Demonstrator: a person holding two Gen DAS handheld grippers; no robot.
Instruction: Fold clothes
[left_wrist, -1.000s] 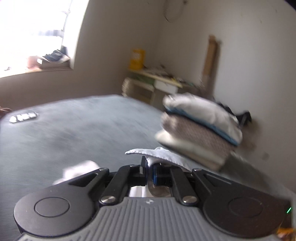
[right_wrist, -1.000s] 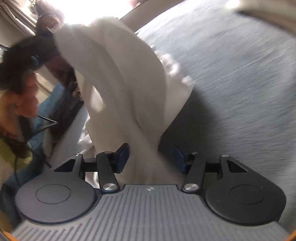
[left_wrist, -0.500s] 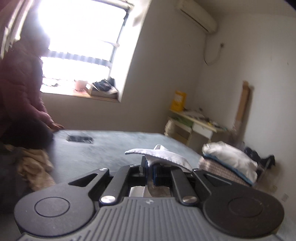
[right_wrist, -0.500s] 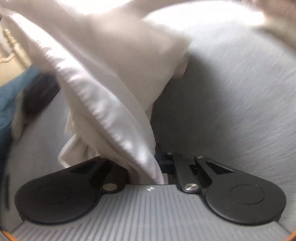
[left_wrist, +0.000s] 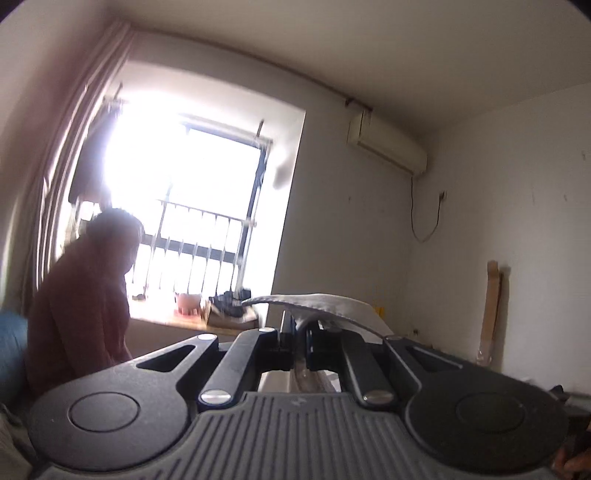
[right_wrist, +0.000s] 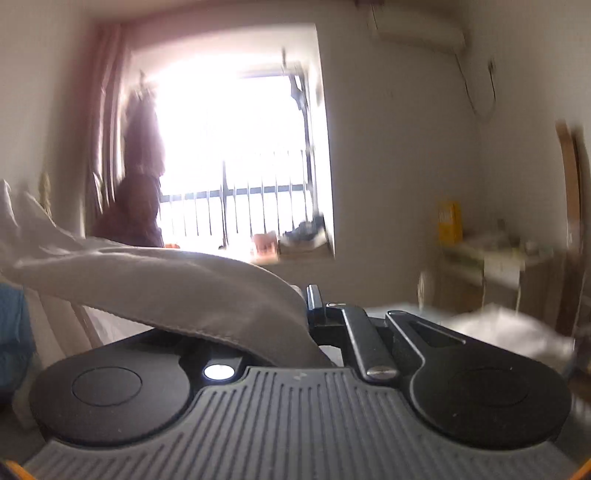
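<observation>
Bright window (left_wrist: 207, 221) glare fills both views, with an air conditioner (left_wrist: 386, 146) high on the white wall and a person in a dark red top (left_wrist: 85, 302) standing by the sill. I have the left gripper (left_wrist: 301, 332) clamped tight on a white edge of the garment (left_wrist: 317, 304), which fans out just above the fingertips. My right gripper (right_wrist: 308, 314) is pinched on the same pale cloth (right_wrist: 159, 284); its jaws have just been closing and the fabric now sits between them, draping off to the left over one finger. Both point level at the wall, so I judge this as the lift-and-spread step, the cloth held up between two corners. Next I need to pull the hands apart to tension it, then lower it flat without letting either pinch slip.
</observation>
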